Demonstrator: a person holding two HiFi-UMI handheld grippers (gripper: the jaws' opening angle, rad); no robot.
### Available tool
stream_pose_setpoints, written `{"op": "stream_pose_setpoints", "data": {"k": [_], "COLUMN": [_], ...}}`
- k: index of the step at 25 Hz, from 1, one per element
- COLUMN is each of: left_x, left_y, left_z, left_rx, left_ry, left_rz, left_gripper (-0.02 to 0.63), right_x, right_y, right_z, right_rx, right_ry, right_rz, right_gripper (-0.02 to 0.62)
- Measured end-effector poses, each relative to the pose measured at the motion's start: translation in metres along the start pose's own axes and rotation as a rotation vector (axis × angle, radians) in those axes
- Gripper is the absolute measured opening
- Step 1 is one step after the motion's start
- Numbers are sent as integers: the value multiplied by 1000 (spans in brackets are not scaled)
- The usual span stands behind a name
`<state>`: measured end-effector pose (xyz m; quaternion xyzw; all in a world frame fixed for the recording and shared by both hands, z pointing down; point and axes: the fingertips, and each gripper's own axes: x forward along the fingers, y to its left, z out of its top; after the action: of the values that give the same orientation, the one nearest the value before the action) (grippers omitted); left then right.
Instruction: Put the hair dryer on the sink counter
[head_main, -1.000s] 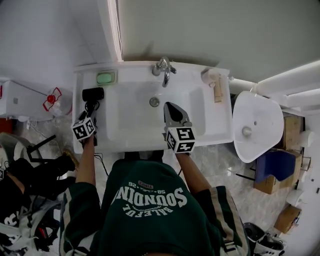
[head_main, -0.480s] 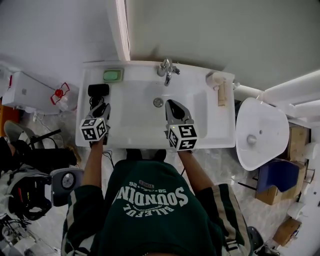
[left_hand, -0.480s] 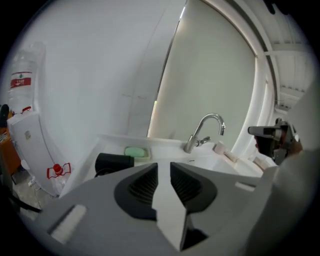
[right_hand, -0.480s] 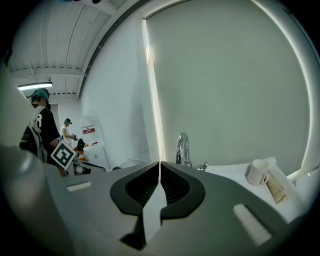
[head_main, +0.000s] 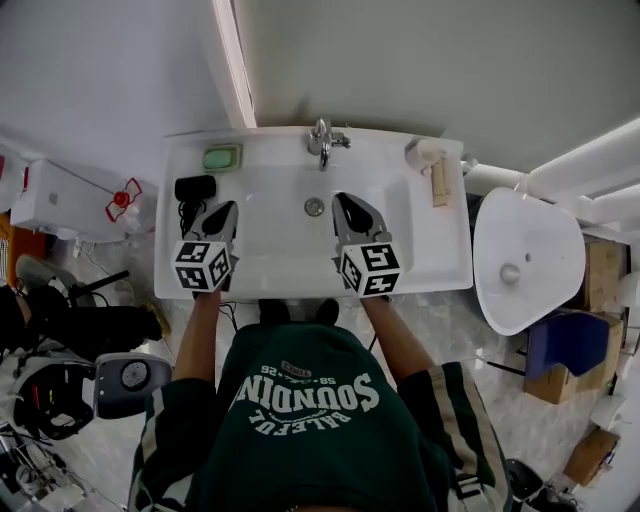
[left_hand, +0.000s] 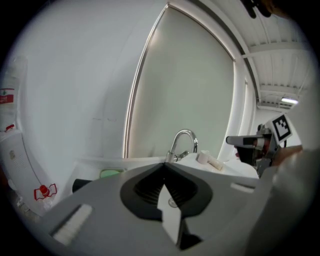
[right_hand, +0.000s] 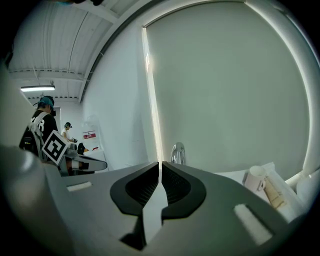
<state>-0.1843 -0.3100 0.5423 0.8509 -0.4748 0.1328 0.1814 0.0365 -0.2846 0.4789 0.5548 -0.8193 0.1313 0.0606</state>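
Observation:
The black hair dryer lies on the left side of the white sink counter, its cord trailing toward the front edge. My left gripper hovers just right of it over the counter's left part, shut and empty. In the left gripper view the hair dryer shows as a dark shape low at the left, beside my own left gripper. My right gripper hangs over the basin, shut with nothing in it; its jaws point at the faucet.
A green soap bar sits behind the hair dryer. The faucet stands at the back middle, a white bottle and tube at the back right. A second white basin stands to the right. Bags and gear lie on the floor, left.
My left gripper has drawn back from the hair dryer, shifted right and closed its jaws empty. The hair dryer stays on the counter. The right gripper has hardly moved.

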Motion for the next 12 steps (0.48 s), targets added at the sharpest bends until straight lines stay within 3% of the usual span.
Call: {"op": "stream_pose_setpoints", "data": {"k": [12], "left_x": [3], "left_y": [-57], "left_z": [50], "left_rx": [66], "left_ry": [-113], "left_rz": [-94], "left_gripper": [51], "right_x": [-18], "right_y": [-6], "right_z": [7], "right_rx": [-12], "right_ry": [-42], "right_rz": [11], "right_gripper": [3]}}
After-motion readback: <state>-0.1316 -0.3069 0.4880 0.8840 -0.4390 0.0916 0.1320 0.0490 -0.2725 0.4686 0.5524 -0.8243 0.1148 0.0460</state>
